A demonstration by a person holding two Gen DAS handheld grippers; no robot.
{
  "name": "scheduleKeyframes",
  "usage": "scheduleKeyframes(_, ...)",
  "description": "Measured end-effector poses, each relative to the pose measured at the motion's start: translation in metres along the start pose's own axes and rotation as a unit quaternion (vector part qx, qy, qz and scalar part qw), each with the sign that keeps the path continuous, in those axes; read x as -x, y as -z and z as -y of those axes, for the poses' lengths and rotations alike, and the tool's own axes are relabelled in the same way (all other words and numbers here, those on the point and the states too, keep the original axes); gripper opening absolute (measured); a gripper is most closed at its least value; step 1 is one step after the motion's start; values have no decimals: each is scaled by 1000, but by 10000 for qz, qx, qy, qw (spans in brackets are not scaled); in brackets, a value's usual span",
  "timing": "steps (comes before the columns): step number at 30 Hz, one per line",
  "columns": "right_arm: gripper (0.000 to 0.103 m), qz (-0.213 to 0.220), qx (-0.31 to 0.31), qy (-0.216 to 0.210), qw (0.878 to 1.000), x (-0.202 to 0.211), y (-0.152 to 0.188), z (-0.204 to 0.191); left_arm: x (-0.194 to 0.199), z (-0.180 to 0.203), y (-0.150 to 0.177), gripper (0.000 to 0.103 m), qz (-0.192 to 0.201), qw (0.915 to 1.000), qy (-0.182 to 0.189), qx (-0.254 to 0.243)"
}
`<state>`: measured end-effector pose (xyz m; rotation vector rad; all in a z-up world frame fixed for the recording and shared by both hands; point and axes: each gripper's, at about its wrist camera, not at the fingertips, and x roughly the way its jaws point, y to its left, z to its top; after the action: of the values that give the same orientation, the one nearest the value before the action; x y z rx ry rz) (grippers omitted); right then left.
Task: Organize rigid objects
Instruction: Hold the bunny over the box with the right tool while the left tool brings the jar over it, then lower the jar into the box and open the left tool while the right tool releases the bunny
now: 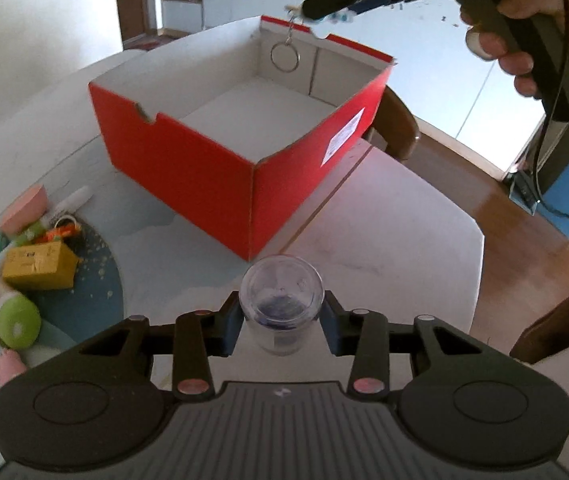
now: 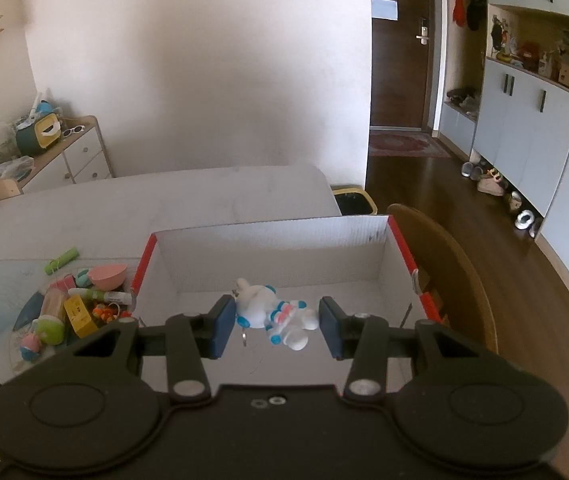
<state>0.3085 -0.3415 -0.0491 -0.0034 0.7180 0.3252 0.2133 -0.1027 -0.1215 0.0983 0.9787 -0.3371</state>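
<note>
My left gripper (image 1: 282,320) is shut on a clear plastic jar (image 1: 281,300), held above the white table in front of the red box (image 1: 188,168). The box is open, with a white inside. My right gripper (image 2: 274,322) is over the box; its jaws stand apart with a white and blue astronaut keychain figure (image 2: 272,312) between them, touching the left pad only. In the left wrist view the right gripper (image 1: 316,8) hangs over the box's far wall, and the key ring (image 1: 284,58) dangles below it.
A pile of small items lies left of the box: a yellow box (image 1: 38,266), a green-capped tube (image 1: 16,320), a pink bowl (image 2: 108,274), a white marker (image 1: 72,200). A wooden chair (image 2: 452,264) stands at the table's far side. A yellow bin (image 2: 354,200) stands beyond.
</note>
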Motion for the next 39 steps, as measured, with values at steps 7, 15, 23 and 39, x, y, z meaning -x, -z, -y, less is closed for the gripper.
scheduleKeyframes(7, 45, -19, 34, -73, 10000, -3, -3, 15, 17, 2, -16, 40, 125, 9995, -113, 278)
scheduleKeyframes(15, 45, -99, 218, -123, 9996, -13, 0, 28, 72, 4, -82, 40, 774, 9965, -203, 240)
scheduleKeyframes(23, 45, -323, 510, -112, 9981, -36, 9, 35, 22, -4, -155, 40, 746, 9955, -525, 245)
scheduleKeyframes(39, 45, -877, 1048, -276, 9902, -84, 18, 42, -124, -22, -227, 40, -146, 9940, -1019, 375)
